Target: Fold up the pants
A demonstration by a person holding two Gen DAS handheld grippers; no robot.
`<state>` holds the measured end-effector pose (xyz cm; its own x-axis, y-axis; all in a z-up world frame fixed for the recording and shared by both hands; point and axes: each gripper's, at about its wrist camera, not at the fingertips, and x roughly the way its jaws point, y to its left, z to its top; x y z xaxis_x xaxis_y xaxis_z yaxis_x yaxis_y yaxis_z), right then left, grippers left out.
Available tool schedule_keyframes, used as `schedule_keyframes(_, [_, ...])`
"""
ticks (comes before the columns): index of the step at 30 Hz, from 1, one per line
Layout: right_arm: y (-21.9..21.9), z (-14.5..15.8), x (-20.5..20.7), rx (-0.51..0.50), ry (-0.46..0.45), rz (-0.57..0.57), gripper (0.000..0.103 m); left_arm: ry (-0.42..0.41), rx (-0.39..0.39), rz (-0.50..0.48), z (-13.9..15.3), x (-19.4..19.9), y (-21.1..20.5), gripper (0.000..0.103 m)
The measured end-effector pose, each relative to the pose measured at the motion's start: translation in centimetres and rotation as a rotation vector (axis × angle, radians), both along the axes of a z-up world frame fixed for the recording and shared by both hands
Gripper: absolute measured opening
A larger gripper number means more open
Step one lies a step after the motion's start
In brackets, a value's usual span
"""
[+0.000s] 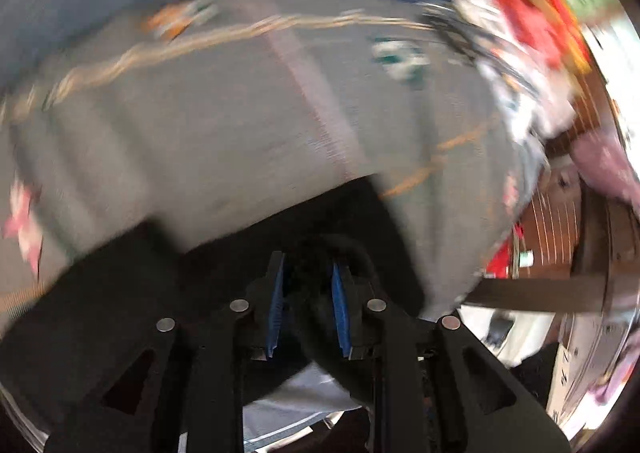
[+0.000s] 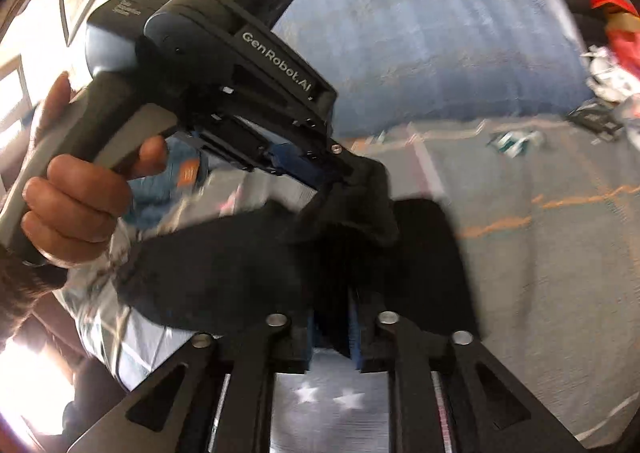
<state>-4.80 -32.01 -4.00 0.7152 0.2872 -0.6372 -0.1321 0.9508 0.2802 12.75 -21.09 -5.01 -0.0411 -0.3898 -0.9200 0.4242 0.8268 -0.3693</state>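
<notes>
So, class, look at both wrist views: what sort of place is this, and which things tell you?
Probably a bedroom at home. The black pants are being handled over a grey patterned bedspread, with a big blue pillow behind it and a pile of mixed clothes at the bed's edge.

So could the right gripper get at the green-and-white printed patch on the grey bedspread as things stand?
Probably not yet. The right gripper is shut on the black pants, as is the left gripper. The patch lies uncovered on the bedspread, but the cloth would have to be let go first.
</notes>
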Motion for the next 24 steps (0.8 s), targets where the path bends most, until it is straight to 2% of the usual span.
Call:
schedule_keyframes(2, [1.8, -1.0, 0.4, -0.025, 0.031, 0.032, 0.035, 0.065, -0.022, 0.079, -1.7, 0.5, 2.7, 0.019])
schedule_keyframes(3, [2.2, -1.1, 0.4, -0.035, 0.039, 0.041, 0.038, 0.107, -0.083, 0.111, -2.0, 0.7, 4.1, 0.019])
schedule_keyframes(4, [2.5, -0.8, 0.1, -0.045, 0.044, 0.057, 0.046, 0.135, -0.13, 0.142, -2.1, 0.7, 5.3, 0.019])
schedule_keyframes(5, [2.7, -0.5, -0.5, -0.046, 0.04, 0.071, 0.051, 0.138, -0.15, 0.156, -1.9, 0.6, 6.0, 0.022])
schedule_keyframes(8, [1.7, 0.8, -2.7, -0.037, 0.012, 0.086, 0.053, 0.077, -0.197, 0.17, -0.5, -0.6, 7.4, 0.038])
schedule_keyframes(10, [-0.2, 1.4, -3.5, 0.01, 0.002, 0.048, 0.057, 0.051, -0.219, 0.173, 0.0, -1.4, 7.7, 0.038])
schedule_keyframes(15, [-5.4, 0.4, -3.3, 0.135, 0.069, -0.132, 0.059, 0.087, -0.391, 0.242, 0.0, -2.8, 9.2, 0.038])
schedule_keyframes(16, [-6.2, 0.0, -3.1, 0.169, 0.086, -0.149, 0.059, 0.097, -0.417, 0.258, -0.1, -3.1, 9.4, 0.042])
schedule_keyframes(17, [-6.9, -0.5, -2.7, 0.21, 0.106, -0.164, 0.059, 0.108, -0.416, 0.271, -0.5, -3.3, 9.4, 0.05])
schedule_keyframes(18, [-7.4, -0.7, -2.3, 0.237, 0.118, -0.172, 0.059, 0.118, -0.411, 0.275, -0.7, -3.5, 9.2, 0.052])
schedule_keyframes(22, [-8.2, -1.6, -1.2, 0.291, 0.148, -0.187, 0.059, 0.139, -0.334, 0.247, -2.1, -4.3, 7.1, 0.053])
schedule_keyframes(24, [-8.7, -2.0, -1.0, 0.32, 0.163, -0.197, 0.059, 0.167, -0.323, 0.247, -3.1, -4.3, 5.9, 0.053])
